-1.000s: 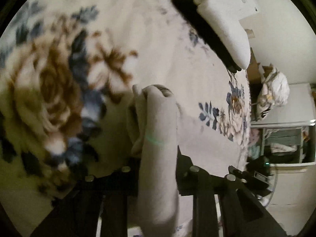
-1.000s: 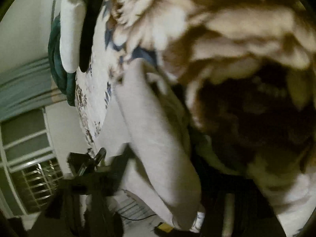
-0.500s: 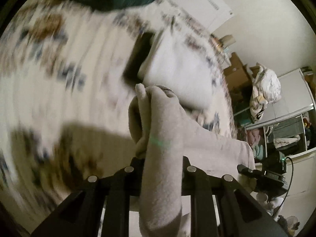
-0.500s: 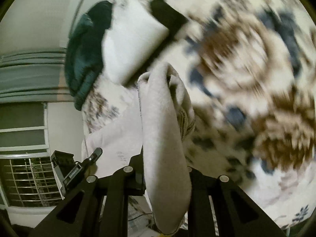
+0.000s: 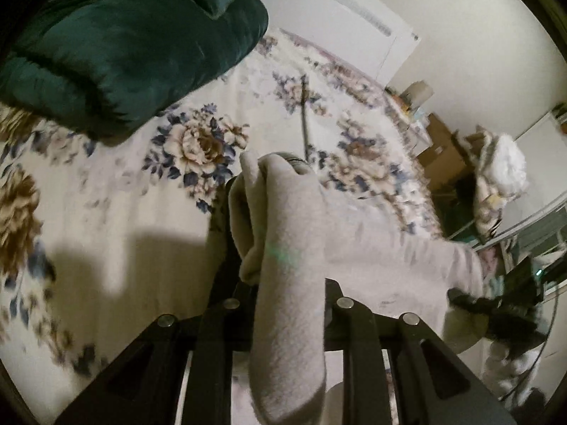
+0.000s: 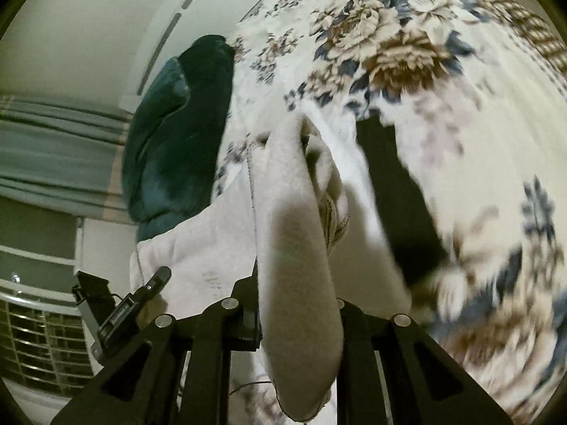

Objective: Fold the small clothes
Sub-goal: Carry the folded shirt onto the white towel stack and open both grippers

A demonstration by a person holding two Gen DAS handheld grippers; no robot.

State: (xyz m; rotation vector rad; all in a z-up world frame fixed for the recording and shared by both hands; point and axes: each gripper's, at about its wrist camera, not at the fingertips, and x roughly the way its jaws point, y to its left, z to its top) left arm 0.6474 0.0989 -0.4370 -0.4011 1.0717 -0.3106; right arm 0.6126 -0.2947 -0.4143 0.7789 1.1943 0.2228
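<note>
A pale grey fleece garment (image 5: 294,248) hangs stretched between my two grippers above the floral bedspread (image 5: 106,212). My left gripper (image 5: 280,184) is shut on one bunched corner, and the cloth drapes over its fingers and hides them. In the right wrist view the same garment (image 6: 297,248) covers my right gripper (image 6: 301,141), which is shut on the other corner. Each view shows the other gripper at its edge: the right one (image 5: 496,301) and the left one (image 6: 124,311).
A dark green cushion (image 5: 124,42) lies at the head of the bed, also in the right view (image 6: 177,134). Folded white cloth (image 6: 351,177) and a black piece (image 6: 400,205) lie on the bedspread (image 6: 460,71). Cardboard boxes (image 5: 443,148) stand beside the bed.
Both grippers have lifted the garment well up from the bedspread and swept it across the bed. The bed looks farther away, and the green cushion has come into the left view.
</note>
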